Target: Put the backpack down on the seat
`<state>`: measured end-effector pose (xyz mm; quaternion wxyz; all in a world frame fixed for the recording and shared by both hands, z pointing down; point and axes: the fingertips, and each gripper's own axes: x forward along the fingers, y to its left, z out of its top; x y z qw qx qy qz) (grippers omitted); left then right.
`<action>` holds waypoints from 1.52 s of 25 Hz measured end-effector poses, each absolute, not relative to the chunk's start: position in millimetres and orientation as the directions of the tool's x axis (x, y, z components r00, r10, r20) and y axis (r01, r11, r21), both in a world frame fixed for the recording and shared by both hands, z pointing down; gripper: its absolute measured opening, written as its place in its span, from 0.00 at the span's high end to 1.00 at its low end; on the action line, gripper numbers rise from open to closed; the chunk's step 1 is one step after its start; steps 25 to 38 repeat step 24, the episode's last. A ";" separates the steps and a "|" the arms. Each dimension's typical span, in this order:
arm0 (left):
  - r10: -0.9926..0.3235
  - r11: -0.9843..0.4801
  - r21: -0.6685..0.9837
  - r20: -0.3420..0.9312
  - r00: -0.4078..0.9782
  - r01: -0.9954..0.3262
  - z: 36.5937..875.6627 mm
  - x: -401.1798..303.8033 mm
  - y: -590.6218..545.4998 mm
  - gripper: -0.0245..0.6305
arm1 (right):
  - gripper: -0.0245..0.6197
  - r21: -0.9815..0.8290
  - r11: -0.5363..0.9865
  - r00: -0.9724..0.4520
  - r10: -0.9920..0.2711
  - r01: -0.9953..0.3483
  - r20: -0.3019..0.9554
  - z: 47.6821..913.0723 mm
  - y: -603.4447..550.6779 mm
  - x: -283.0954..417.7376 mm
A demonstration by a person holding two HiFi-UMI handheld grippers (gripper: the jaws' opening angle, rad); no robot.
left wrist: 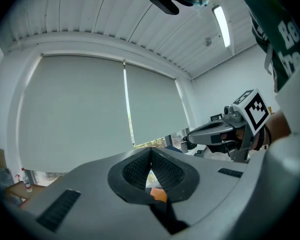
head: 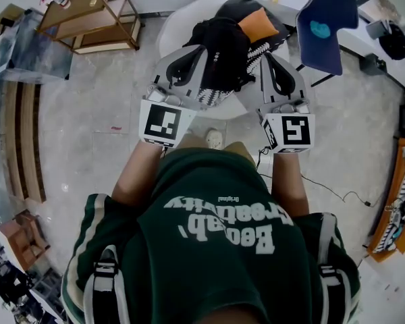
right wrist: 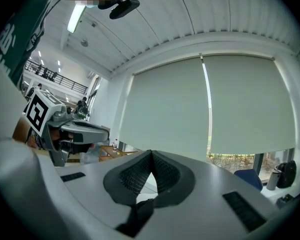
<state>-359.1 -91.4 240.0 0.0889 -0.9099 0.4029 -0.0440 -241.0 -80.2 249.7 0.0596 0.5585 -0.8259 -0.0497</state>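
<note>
White lettering is carried on the green shirt at the near edge of the head view and is seen upside down. The word "Creativity" can be read, and beside it a word beginning "Be" that cannot be made out fully. A small line farther out appears to read "Original". Black-and-white square code markers, without letters or numbers, are borne by the cube of the left gripper and the cube of the right gripper.
</note>
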 end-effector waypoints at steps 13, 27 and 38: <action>-0.762 -0.637 -0.200 0.018 0.648 -0.744 242.7 -357.1 -99.8 0.93 | 0.91 0.149 0.378 -0.377 -0.926 -0.914 0.039 252.3 -86.4 -234.1; -0.786 -0.607 -0.232 0.033 0.617 -0.760 247.2 -361.1 -109.0 0.93 | 0.91 0.167 0.386 -0.387 -0.922 -0.907 0.027 252.7 -86.4 -229.3; -0.786 -0.607 -0.232 0.033 0.617 -0.760 247.2 -361.1 -109.0 0.93 | 0.91 0.167 0.386 -0.387 -0.922 -0.907 0.027 252.7 -86.4 -229.3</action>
